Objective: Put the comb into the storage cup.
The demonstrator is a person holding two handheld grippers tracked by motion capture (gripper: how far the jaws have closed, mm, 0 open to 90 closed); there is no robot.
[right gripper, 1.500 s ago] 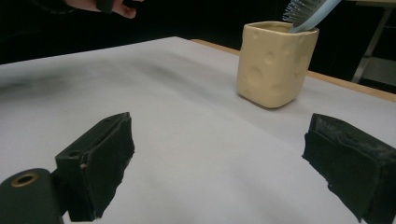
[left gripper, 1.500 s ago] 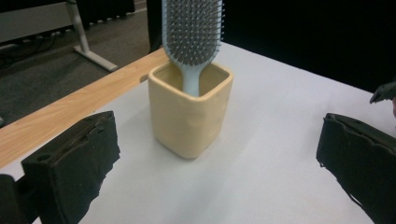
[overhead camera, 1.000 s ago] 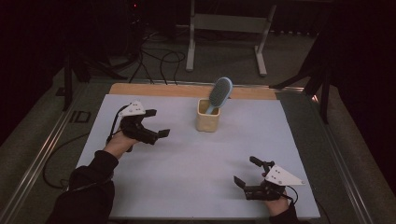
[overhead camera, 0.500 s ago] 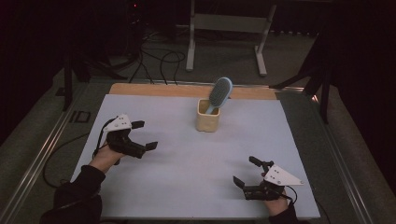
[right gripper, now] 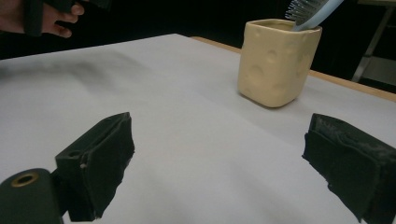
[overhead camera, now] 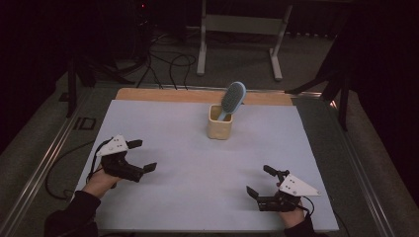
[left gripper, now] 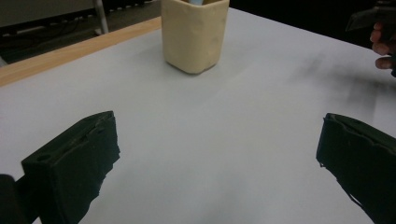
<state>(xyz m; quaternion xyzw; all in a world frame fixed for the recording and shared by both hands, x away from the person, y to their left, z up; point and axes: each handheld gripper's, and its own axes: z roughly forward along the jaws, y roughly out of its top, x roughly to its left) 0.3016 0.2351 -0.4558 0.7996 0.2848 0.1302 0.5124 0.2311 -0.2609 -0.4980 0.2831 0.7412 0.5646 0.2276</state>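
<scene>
- The right gripper (overhead camera: 258, 184) rests at the near right of the white sheet (overhead camera: 197, 192), held by a hand at the table's near edge. Its jaws stand wide apart with nothing between them; in the right gripper view only bare sheet lies between the two black jaws.
- The left gripper (overhead camera: 143, 155) sits at the near left, a little farther from the near edge than the right one, its grey three-cornered plate on top. Its jaws are also spread wide and hold nothing, and the left gripper view shows plain white surface in the gap.
- The two grippers are well apart from each other, both pointing inward toward the middle of the table.
- Farther off, near the far middle of the sheet, stands the cream cup (overhead camera: 220, 129), upright and well apart from both grippers. The right gripper view shows shallow round dimples on its wall.
- A blue hairbrush (overhead camera: 232, 98) stands in the cup, handle down, its head tilted up and to the right above the rim.
- Beyond the sheet's far edge runs a wooden strip of the table (overhead camera: 163, 95).
- Cables (overhead camera: 168, 61) lie on the dark floor behind.
</scene>
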